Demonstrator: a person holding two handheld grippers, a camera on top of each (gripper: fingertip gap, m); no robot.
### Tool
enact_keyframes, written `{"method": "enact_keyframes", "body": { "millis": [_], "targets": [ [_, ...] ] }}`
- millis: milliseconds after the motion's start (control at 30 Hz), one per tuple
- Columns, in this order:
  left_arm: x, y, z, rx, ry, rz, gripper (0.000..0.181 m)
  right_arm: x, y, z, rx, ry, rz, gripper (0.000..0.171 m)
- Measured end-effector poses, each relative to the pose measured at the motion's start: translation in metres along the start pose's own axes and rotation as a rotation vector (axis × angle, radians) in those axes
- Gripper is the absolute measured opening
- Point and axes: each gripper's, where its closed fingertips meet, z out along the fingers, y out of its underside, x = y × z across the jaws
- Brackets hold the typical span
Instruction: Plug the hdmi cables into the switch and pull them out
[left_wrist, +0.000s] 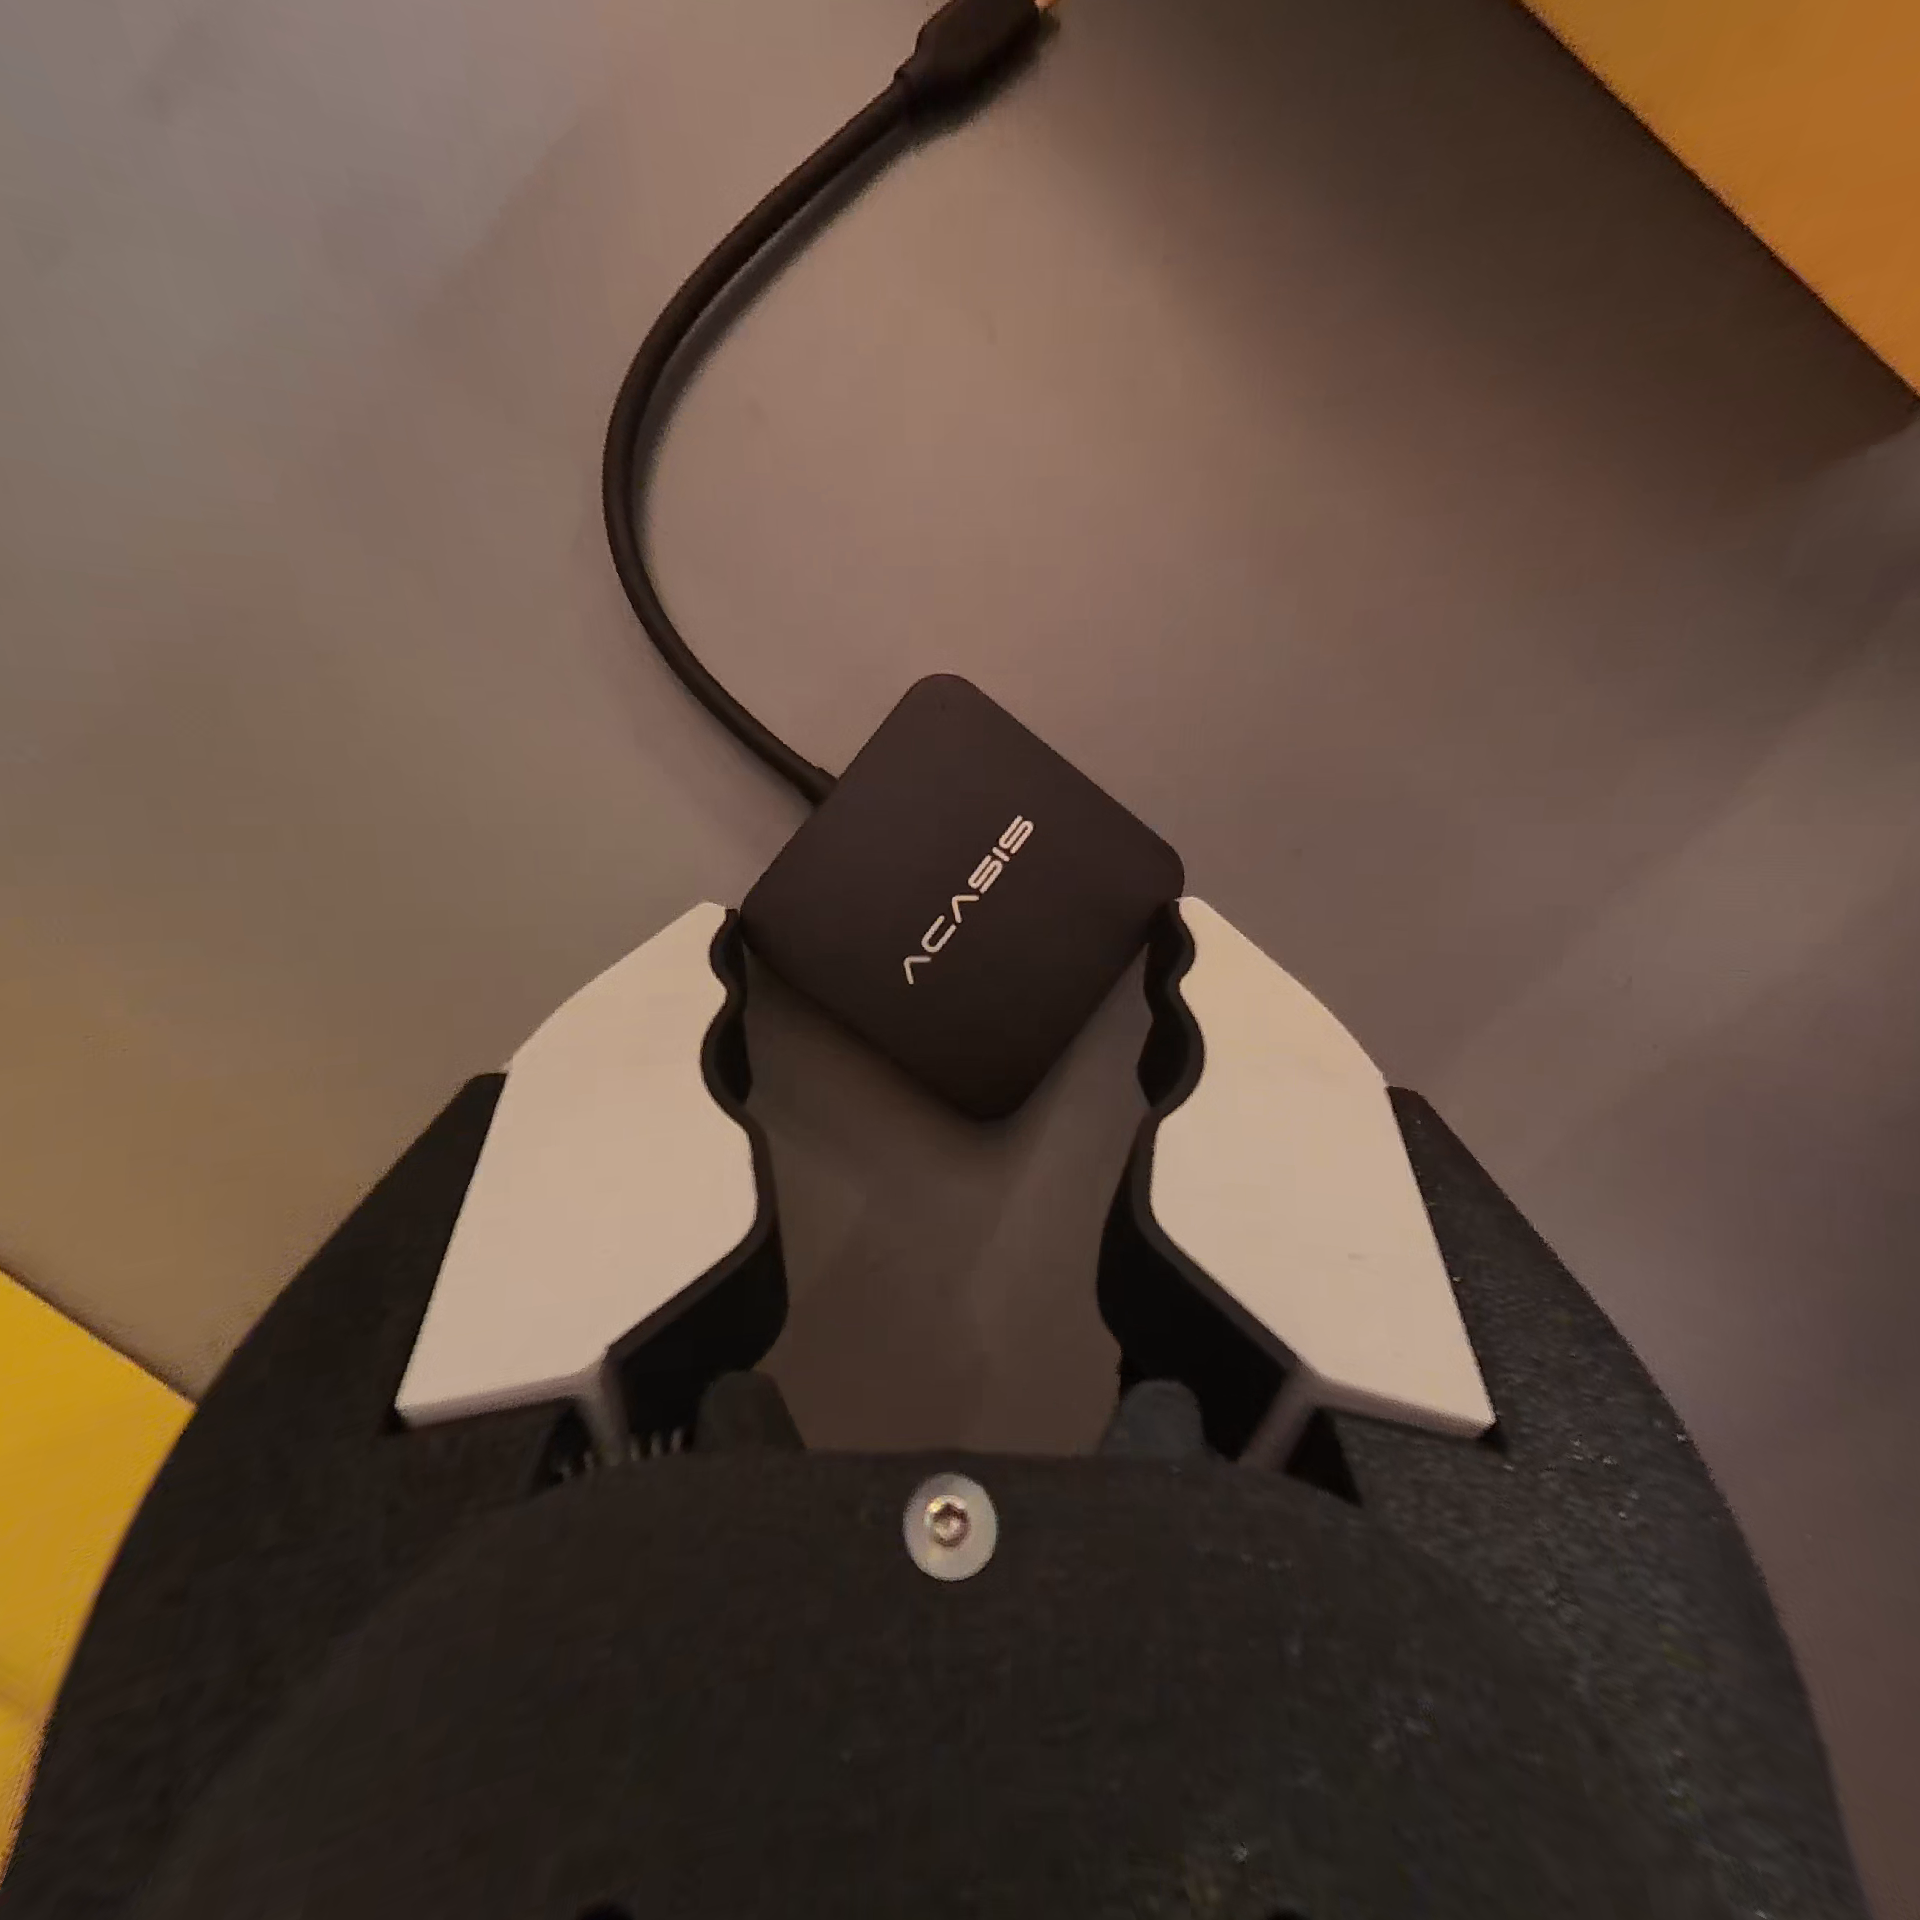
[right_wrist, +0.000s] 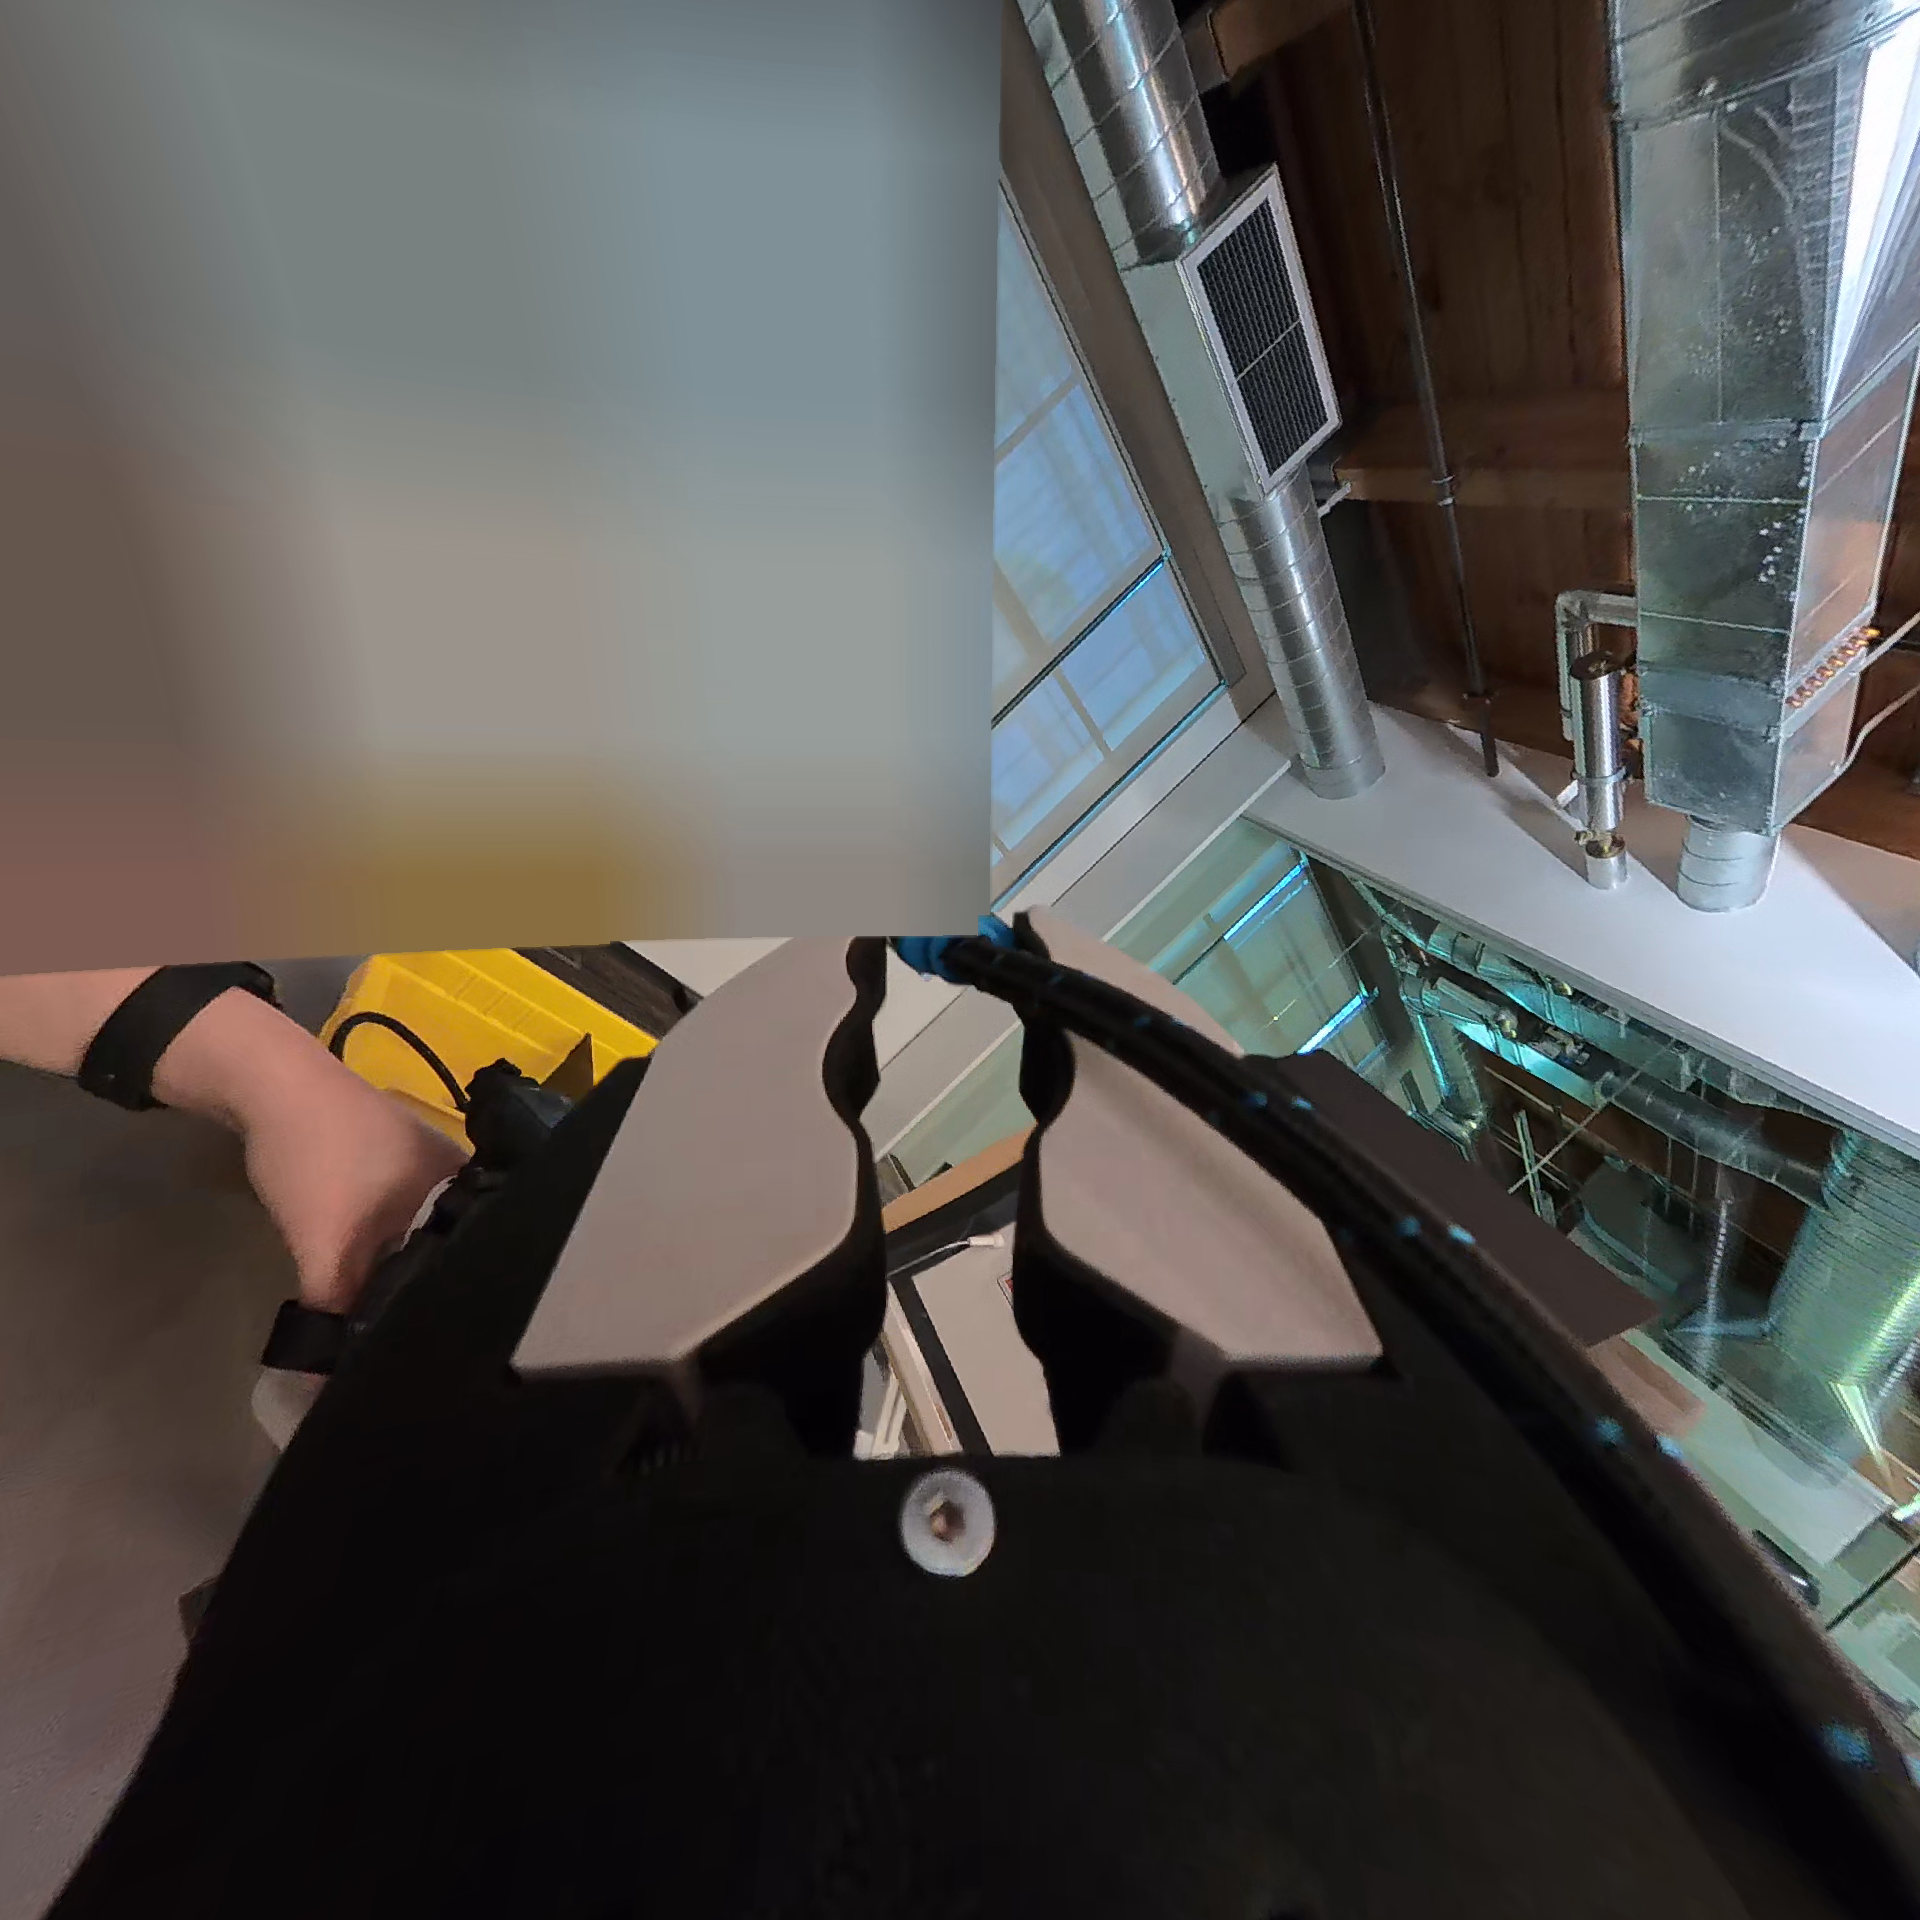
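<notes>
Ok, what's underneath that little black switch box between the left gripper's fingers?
The switch lies flat on the grey table, cable trailing away. The patch directly beneath stays hidden, as do its ports.

Dim warm light, soft shadows; bright windows (right_wrist: 1091, 582), wide-angle warped edges.

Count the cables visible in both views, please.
2. A plain black rubber cable runs from the square black switch on the grey table; a black cable with blue marks crosses the right gripper.
</notes>
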Motion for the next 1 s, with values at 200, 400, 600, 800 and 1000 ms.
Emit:
{"method": "enact_keyframes", "body": {
  "millis": [200,400,600,800,1000],
  "targets": [
    [0.007,0.010,-0.002,-0.044,0.005,0.046,0.085,0.000,-0.004,-0.003,0.022,-0.016,0.012,0.023],
    [0.012,0.014,0.004,-0.107,-0.043,0.164,0.097,-0.007,0.004,0.002,-0.009,-0.045,-0.011,0.023],
    [0.009,0.007,0.009,-0.031,-0.029,0.124,0.095,-0.009,0.011,0.004,-0.036,-0.054,-0.017,0.023],
    [0.008,0.003,0.009,0.077,-0.022,0.125,0.084,-0.002,0.015,0.001,-0.032,-0.040,0.006,0.023],
    [0.009,0.000,0.008,0.145,-0.024,0.147,0.083,0.001,0.020,-0.001,-0.038,-0.034,0.017,0.024]
  ]
}}
